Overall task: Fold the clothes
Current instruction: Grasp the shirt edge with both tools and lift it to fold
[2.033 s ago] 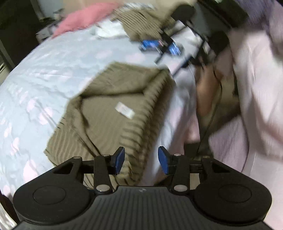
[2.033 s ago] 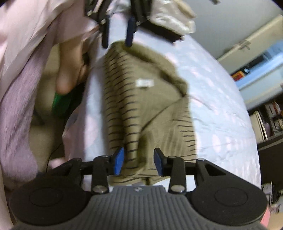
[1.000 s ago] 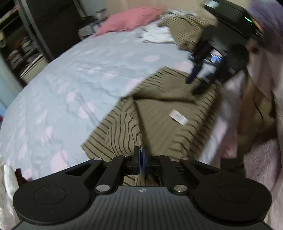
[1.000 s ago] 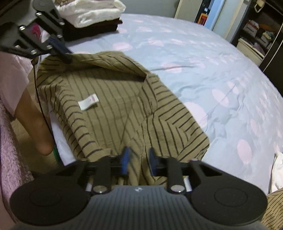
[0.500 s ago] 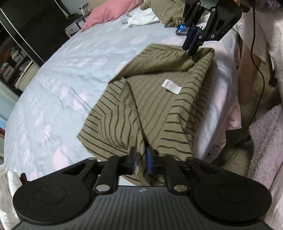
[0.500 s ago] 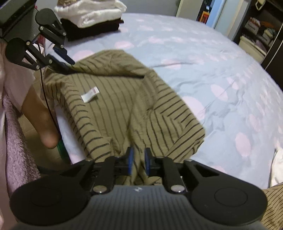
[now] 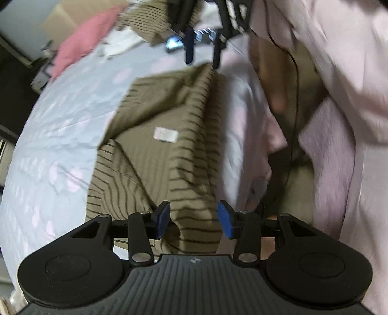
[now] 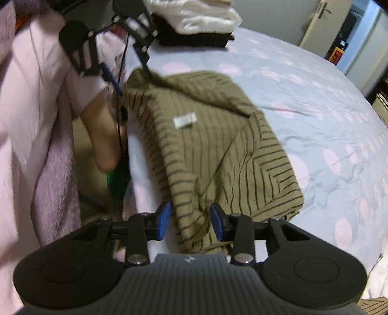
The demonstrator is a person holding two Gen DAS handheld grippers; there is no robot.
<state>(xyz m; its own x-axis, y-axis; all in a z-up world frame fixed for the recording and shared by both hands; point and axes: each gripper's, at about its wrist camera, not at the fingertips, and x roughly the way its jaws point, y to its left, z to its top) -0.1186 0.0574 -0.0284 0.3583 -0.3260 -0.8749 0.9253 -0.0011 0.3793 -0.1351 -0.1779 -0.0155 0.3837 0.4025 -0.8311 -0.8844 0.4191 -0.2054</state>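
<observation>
Both claws gape — left gripper (image 7: 193, 220) and right gripper (image 8: 190, 220) straddling opposite ends of the striped garment (image 8: 213, 147), grasping nothing — apparently placed to pinch its near edge along the bed (image 8: 327, 101)

Wore loose pale pink clothing (image 8: 31, 80); carried two black grippers, left (image 7: 193, 219) and right (image 8: 189, 217), with blue finger pads (image 7: 225, 219), silver screws and ribbed housings, a thin black cable (image 7: 294, 101) beside the clothing

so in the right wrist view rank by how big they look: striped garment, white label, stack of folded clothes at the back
1. striped garment, largest.
2. stack of folded clothes, though it lies farther back, so true size is unsure.
3. white label, smallest.
</observation>
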